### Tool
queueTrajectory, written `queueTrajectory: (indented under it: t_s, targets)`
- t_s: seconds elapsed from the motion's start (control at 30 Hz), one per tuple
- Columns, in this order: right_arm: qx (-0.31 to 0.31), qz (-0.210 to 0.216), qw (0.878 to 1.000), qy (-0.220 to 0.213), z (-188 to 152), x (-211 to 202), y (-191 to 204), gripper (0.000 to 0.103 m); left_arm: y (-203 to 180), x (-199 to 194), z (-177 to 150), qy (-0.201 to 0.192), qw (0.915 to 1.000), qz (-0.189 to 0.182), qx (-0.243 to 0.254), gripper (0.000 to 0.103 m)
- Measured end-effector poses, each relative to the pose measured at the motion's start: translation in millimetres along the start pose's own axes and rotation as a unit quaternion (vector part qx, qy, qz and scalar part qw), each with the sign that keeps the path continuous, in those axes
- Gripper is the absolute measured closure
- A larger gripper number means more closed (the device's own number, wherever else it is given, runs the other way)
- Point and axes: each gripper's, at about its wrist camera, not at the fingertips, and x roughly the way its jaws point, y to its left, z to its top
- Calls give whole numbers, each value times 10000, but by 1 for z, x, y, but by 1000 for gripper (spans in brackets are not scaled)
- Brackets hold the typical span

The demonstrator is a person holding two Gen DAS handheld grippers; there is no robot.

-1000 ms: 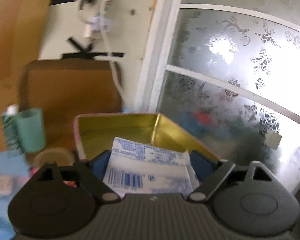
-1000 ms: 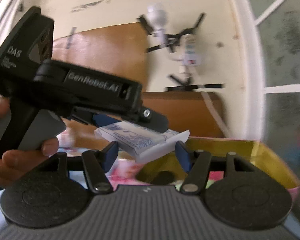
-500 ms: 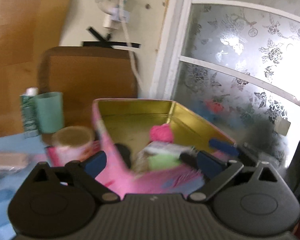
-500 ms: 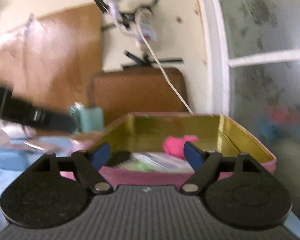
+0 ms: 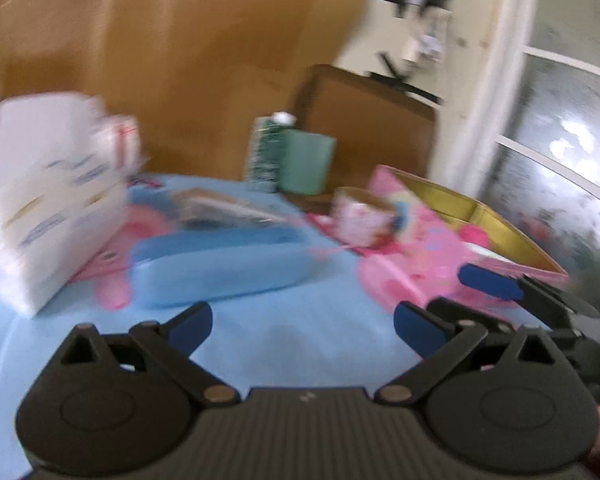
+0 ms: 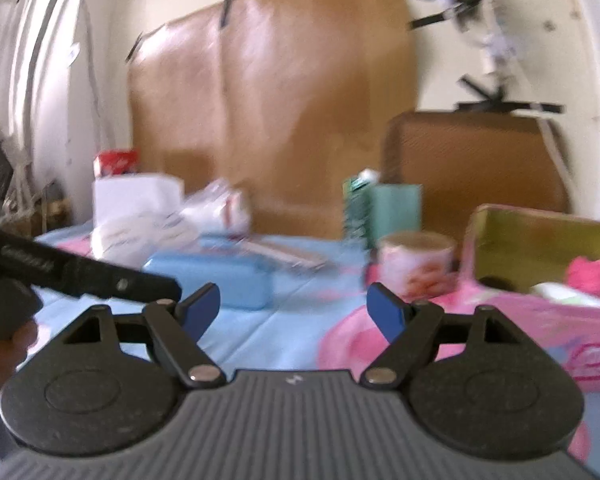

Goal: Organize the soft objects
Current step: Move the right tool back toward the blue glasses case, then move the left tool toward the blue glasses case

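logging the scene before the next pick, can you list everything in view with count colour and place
tin box: 1, pink outside, gold inside, right side of the table
pink soft item: 1, inside the tin box
blue case: 1, light blue, table centre
white tissue packs: blurred stack, count unclear, left
tape roll: 1, pink-white, beside the tin box
teal cup: 1, behind the tape roll
blue cloth: 1, covers the table
left tool: 1, black, blue pads, open, empty
right tool: 1, black, blue pads, open, empty

Both tools are hanging with jaws spread and nothing between them: the left tool (image 5: pixel 301 326) is pointing slightly downward, and the right tool (image 6: pixel 293 308) is sitting just right of it.
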Motion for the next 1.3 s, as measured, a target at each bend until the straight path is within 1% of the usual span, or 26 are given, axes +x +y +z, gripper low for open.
queueTrajectory:
  t_s: [0.07,0.13,0.2,0.27,0.4,0.6,0.77,0.93,1.07,1.17,1.23,1.3]
  targets:
    - [-134,57,9998,119,-2,5,10,21,13,-1,-3,-23,9999,111,-90,2]
    - [-210,94,9994,269,-4,12,17,20,20,1,-7,1,9998,133,-157,2]
    - [-273,100,9985,463,-5,20,20,20,26,2,-8,35,9995,-24,-301,2]
    - [-278,90,9980,557,-6,22,22,20,26,1,-8,-69,9995,-112,-301,2]
    - [-268,50,9968,755,-8,27,23,20,28,2,-8,-73,9992,-259,-298,2]
    - [-143,92,9944,1044,-11,39,21,20,33,3,-9,-79,9982,-352,-488,1]
    - [-1,210,9874,1569,-14,53,20,19,37,5,-8,-19,9974,-379,-618,1]
    - [-146,263,9868,1590,-15,51,25,17,39,5,-9,-10,9970,-336,-693,1]
    - [-238,449,9876,1486,-11,54,25,17,48,6,-8,-29,9947,-175,-1010,1]
    - [-731,403,9888,1236,-3,59,31,17,61,6,-9,-57,9902,-148,-1386,1]
    - [-1008,471,9880,1067,3,65,35,17,69,6,-10,-101,9864,-174,-1632,1]
    - [-1164,513,9868,1005,8,75,36,16,74,4,-11,-192,9838,-184,-1775,1]
